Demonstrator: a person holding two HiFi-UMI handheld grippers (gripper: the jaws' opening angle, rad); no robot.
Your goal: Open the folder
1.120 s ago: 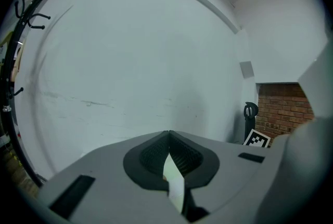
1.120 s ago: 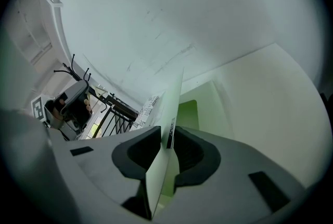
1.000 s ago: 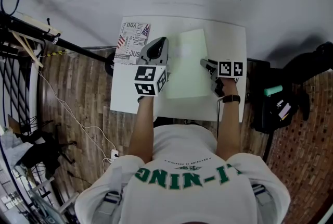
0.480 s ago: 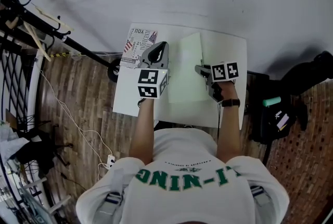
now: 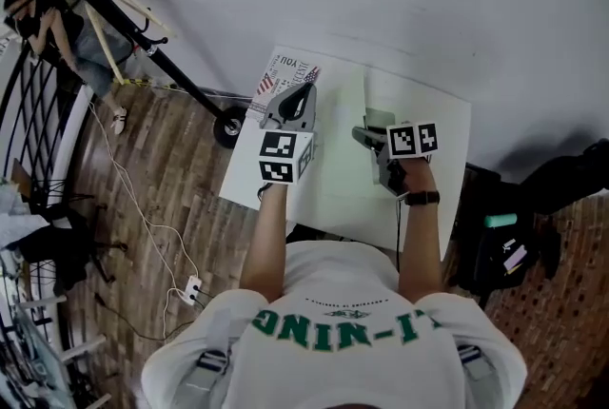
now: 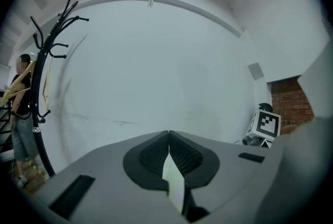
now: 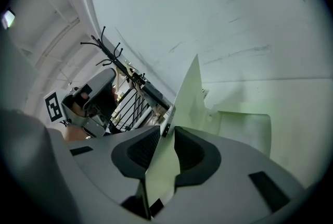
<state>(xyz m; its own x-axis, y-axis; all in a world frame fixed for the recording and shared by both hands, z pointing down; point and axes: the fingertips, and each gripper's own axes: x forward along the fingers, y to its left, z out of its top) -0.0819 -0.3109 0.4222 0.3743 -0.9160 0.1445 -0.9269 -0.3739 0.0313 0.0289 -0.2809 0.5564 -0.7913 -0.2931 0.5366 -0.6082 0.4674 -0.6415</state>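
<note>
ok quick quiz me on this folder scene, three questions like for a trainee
1. True or false: the left tongs are empty.
2. What do the right tongs grip? A) a cable B) the pale green folder cover C) a coat rack
3. What lies at the table's far left corner, near the left tongs?
Key: 1 false, they are shut on a thin pale sheet. 2 B; the cover stands upright between jaws that have just been opening slightly. 3 a printed paper.
</note>
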